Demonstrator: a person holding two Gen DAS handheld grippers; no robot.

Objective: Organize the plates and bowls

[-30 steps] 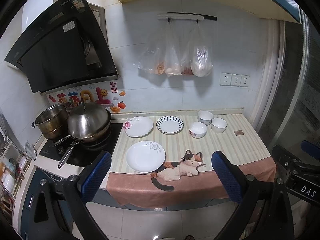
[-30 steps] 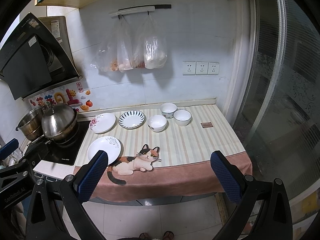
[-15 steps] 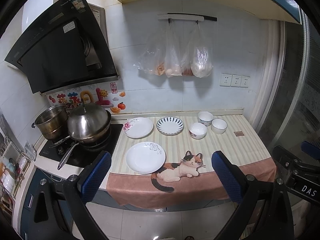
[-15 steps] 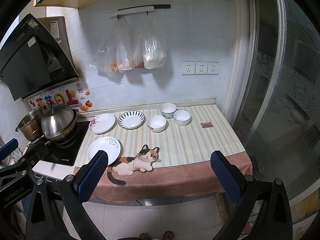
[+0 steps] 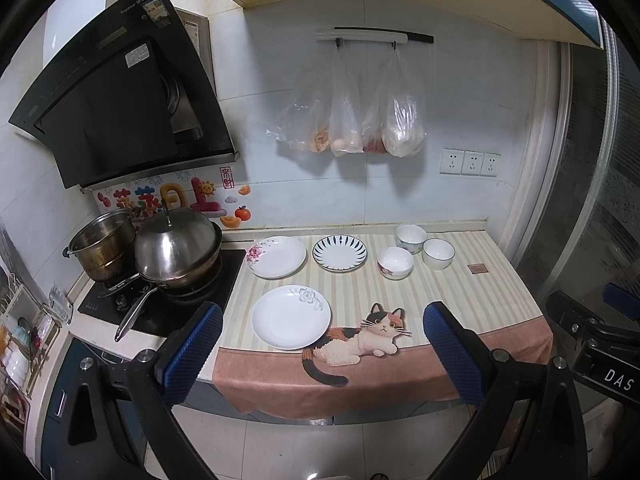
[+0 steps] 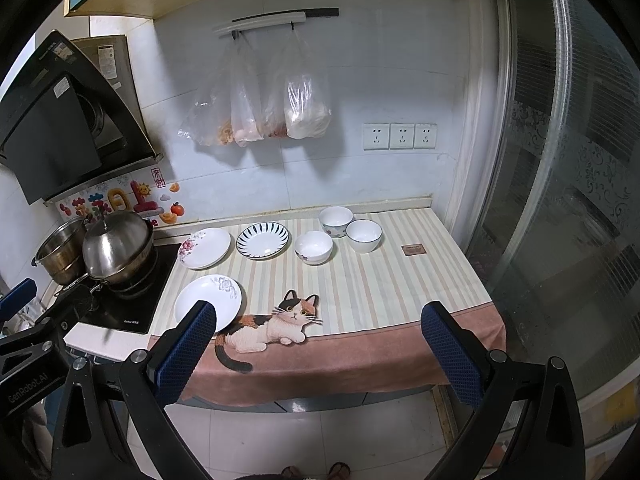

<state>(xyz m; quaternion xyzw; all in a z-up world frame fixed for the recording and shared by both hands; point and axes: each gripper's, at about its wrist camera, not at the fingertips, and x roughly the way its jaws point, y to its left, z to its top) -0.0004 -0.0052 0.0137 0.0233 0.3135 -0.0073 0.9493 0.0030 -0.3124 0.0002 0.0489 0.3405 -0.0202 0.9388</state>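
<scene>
Crockery sits beyond the cat print (image 5: pixel 362 338): 3 plates (image 5: pixel 291 317) left, 3 bowls (image 5: pixel 395 262) right. Glazed, brittle, slippery; pinch rims. Left gripper (image 5: pixel 322 350) and right gripper (image 6: pixel 318 350) spread, empty.

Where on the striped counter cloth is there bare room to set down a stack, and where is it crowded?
The widest bare patch lies right of the cat picture, in front of the three bowls and around the small brown tag. A narrower strip runs between the front white plate and the blue-rimmed plate. The back row by the stove is crowded.
</scene>
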